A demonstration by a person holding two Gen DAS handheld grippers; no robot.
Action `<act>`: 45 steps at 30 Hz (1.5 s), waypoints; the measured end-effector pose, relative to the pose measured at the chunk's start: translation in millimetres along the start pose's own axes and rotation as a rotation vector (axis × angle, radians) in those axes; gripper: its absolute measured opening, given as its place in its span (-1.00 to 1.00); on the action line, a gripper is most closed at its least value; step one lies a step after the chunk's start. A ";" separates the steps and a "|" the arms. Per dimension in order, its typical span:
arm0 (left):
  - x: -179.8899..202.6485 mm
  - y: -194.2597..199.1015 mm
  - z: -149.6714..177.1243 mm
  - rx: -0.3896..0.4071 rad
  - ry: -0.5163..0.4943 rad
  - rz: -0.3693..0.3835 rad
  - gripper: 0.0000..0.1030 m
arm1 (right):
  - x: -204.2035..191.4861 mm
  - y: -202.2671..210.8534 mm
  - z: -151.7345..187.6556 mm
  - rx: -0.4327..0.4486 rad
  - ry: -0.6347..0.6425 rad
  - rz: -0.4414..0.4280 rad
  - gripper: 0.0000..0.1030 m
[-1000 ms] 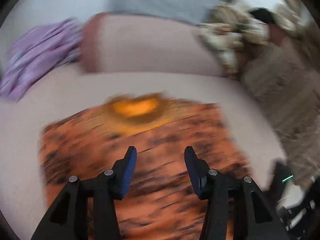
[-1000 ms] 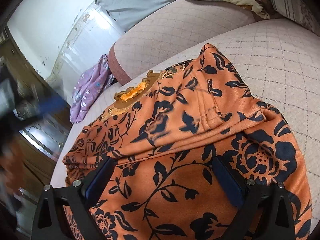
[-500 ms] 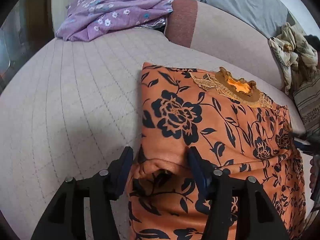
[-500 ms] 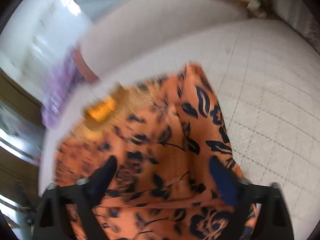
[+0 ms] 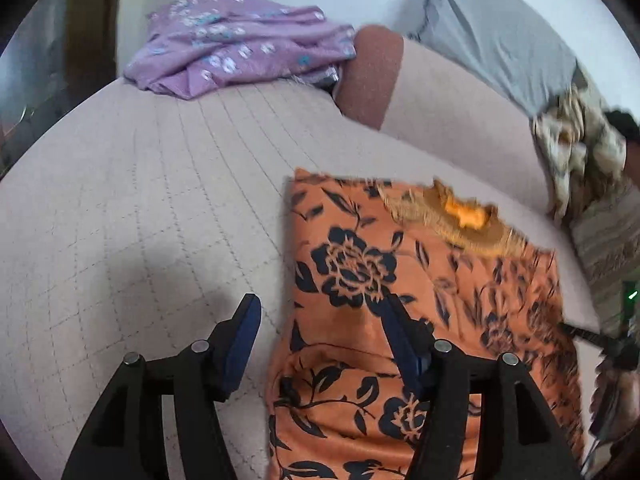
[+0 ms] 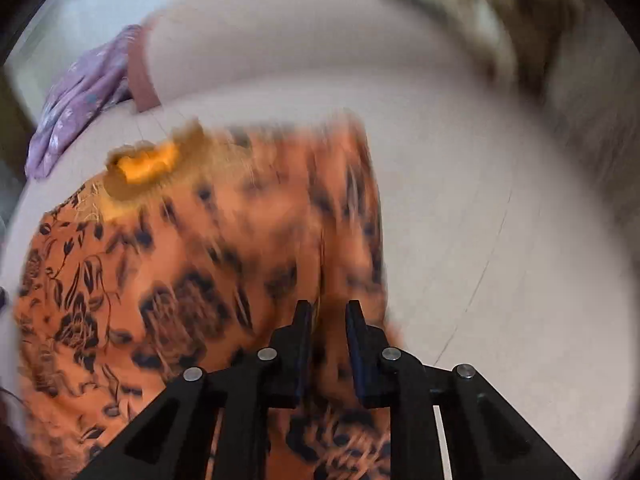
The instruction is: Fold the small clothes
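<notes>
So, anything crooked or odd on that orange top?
The orange top lies flat and folded on the sofa; its near-left hem is bunched. The right-wrist view is too blurred for more.

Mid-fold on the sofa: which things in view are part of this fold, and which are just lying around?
In the job:
orange floral garment
left gripper, jaws open at its edge
right gripper, jaws nearly closed over it

Lying about:
purple floral garment
grey pillow
beige patterned cloth

Place: a home living room or bedroom.
Seat: quilted beige sofa (image 5: 168, 208) with a padded backrest.
Soft goods: grey pillow (image 5: 492, 36), striped cushion (image 5: 608, 240).
Laundry: purple floral garment (image 5: 240, 40), crumpled patterned cloth (image 5: 576, 148).
</notes>
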State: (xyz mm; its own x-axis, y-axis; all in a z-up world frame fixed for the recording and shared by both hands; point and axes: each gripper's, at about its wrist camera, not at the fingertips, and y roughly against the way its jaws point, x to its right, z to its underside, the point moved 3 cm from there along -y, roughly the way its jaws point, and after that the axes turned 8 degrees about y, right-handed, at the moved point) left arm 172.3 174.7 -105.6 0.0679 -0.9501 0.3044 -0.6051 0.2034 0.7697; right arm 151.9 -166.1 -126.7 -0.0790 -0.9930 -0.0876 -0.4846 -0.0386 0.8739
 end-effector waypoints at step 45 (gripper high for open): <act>-9.4 -18.1 1.1 -0.071 -0.094 -0.134 0.66 | 24.1 -17.4 -32.9 0.115 -0.275 -0.380 0.24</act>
State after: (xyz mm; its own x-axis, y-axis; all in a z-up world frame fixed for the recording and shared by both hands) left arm 181.8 179.6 -123.0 0.0680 -0.9870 0.1453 -0.5378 0.0864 0.8386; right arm 187.1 -193.0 -128.3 -0.0975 -0.8441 -0.5272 -0.6156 -0.3650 0.6984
